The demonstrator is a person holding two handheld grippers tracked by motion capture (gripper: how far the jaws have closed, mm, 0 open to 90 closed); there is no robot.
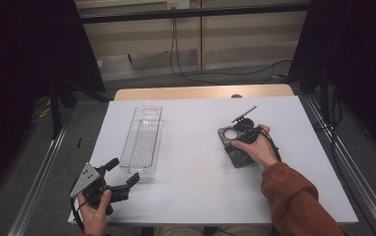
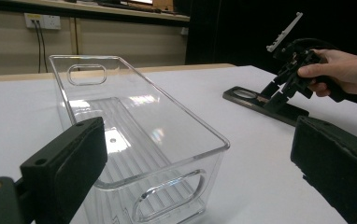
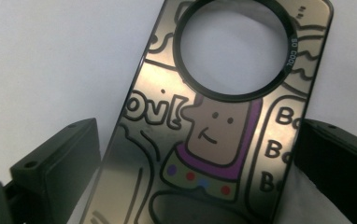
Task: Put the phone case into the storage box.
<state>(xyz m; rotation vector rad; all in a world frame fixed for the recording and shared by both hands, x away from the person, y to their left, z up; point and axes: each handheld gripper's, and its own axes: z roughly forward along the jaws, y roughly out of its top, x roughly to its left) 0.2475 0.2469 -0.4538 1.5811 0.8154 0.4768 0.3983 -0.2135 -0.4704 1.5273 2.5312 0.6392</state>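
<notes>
Reference landmark: the clear plastic bin point(image 1: 143, 139), lying lengthwise on the white table point(image 1: 196, 191).

The bin is a long, narrow, open-topped tray of transparent rigid plastic, with a ribbed floor and an oval handle cut-out in each end wall. Nothing lies inside it.

The left gripper point(image 1: 111, 180) sits just off the bin's near end, toward the person's side. In the left gripper view its jaws stand wide apart with nothing between them, the bin's near corner showing in the gap beyond. Its pads are matt black blocks, and a grey three-cornered plate rides on top.

The phone case point(image 1: 234, 145) lies flat on the table well to the right of the bin, with bare table between the two. It is a thin, flat rectangle with rounded corners, a glossy, mirror-like surface printed with cartoon outlines and letters, and a large round black-rimmed hole near one end point(image 3: 235, 49).

The right gripper point(image 1: 242, 140) is lowered over the case, tips down. In the right gripper view its jaws are spread wide, one on each long edge of the case point(image 3: 200, 140); the left pad stands clear of that edge, while contact on the right side cannot be made out. Nothing obstructs the path between case and bin.
</notes>
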